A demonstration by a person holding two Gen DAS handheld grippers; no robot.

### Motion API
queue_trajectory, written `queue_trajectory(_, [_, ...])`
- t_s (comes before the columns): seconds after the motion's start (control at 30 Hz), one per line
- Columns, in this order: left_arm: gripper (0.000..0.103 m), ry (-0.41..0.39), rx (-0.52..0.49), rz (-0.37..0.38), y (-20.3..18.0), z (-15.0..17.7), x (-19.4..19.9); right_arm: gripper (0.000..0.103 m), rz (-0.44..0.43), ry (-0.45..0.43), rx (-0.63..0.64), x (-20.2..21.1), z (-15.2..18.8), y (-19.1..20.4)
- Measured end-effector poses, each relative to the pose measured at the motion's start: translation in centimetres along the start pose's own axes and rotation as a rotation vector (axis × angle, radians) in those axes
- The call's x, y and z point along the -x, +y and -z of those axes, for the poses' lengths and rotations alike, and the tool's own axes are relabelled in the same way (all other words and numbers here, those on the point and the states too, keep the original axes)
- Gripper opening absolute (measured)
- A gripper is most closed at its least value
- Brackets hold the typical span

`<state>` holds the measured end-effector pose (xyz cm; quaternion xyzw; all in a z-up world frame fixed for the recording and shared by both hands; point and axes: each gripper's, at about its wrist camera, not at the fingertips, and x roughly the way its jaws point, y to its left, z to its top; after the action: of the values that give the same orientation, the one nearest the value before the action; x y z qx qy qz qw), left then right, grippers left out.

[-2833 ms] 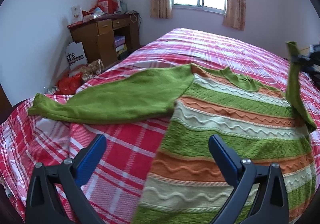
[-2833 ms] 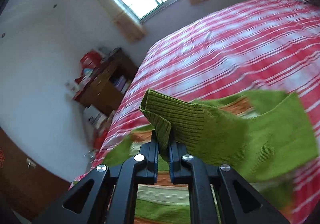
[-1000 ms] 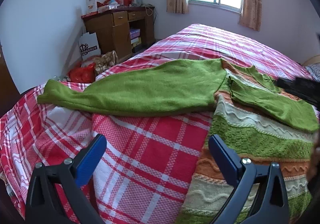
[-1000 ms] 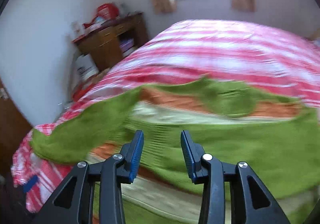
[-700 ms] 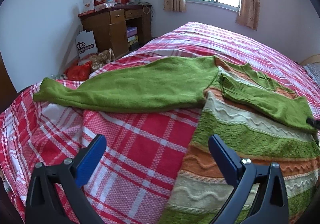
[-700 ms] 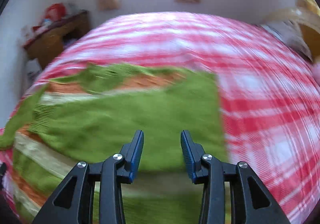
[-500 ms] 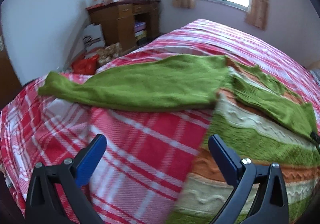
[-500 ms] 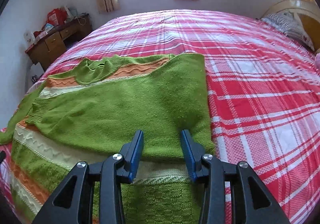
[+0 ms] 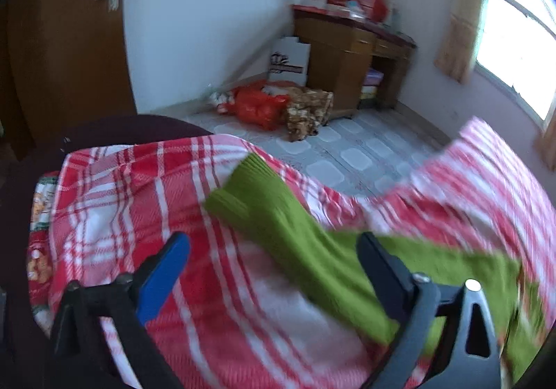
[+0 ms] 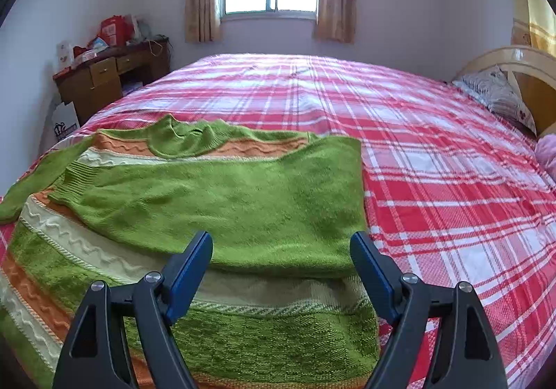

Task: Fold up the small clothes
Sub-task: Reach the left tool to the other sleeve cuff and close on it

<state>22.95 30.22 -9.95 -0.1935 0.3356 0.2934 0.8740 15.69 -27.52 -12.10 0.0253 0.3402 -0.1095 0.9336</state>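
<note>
A striped green, orange and cream sweater lies flat on the red plaid bed. Its right sleeve is folded across the chest. Its left sleeve stretches out over the bed's corner, cuff toward the floor. My left gripper is open and empty, hovering over that sleeve just behind the cuff. My right gripper is open and empty above the folded sleeve's lower edge.
A wooden desk with red boxes stands by the wall, with bags on the floor next to it. A brown door is at left. A pillow and headboard are at far right.
My right gripper laid the right sleeve across the chest, let go and opened wider. My left gripper swung left toward the outstretched sleeve's cuff.
</note>
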Motion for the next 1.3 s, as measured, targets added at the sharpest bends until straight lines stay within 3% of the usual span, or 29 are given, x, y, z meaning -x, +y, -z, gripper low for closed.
queue_trajectory(0.13, [0.083,0.050,0.048,-0.004,0.8,-1.3,-3.7,0.082,-0.013,0.022,-0.051,-0.4,0.2,-0.9])
queue_trajectory(0.2, [0.061,0.102,0.086,0.029,1.2,-1.1,-6.0,0.082,-0.012,0.022,-0.062,-0.4,0.2,-1.1])
queue_trajectory(0.27, [0.052,0.055,0.086,0.036,1.0,-0.8,-5.8,0.082,-0.006,0.025,-0.059,-0.5,0.3,-1.0])
queue_trajectory(0.3, [0.039,0.065,0.087,0.062,0.9,-0.8,-5.9,0.082,-0.003,0.028,-0.056,-0.5,0.3,-1.0])
queue_trajectory(0.37, [0.022,0.081,0.093,0.091,0.7,-0.7,-6.1,0.082,0.004,0.031,-0.051,-0.6,0.3,-0.9])
queue_trajectory(0.47, [0.012,0.079,0.088,0.088,0.5,-0.8,-6.3,0.082,0.009,0.035,-0.047,-0.7,0.3,-0.8])
queue_trajectory(0.63, [0.009,0.008,0.003,0.061,-1.1,-0.9,-4.4,0.082,0.012,0.036,-0.046,-0.7,0.3,-0.8])
queue_trajectory(0.73, [0.006,-0.061,-0.069,0.091,-3.5,-0.7,-1.3,0.082,0.014,0.035,-0.045,-0.7,0.3,-0.8])
queue_trajectory(0.9, [0.006,-0.246,-0.263,0.235,-10.8,1.8,7.5,0.082,0.013,0.032,-0.052,-0.7,0.3,-0.9])
queue_trajectory(0.97, [0.006,-0.280,-0.353,0.351,-14.4,3.9,11.1,0.082,0.012,0.031,-0.055,-0.7,0.3,-0.9])
queue_trajectory(1.1, [0.006,-0.270,-0.495,0.516,-20.8,9.1,15.4,0.082,0.012,0.029,-0.060,-0.6,0.3,-1.0])
queue_trajectory(1.3, [0.006,-0.179,-0.638,0.602,-26.9,16.1,16.5,0.082,0.008,0.027,-0.064,-0.6,0.4,-1.1])
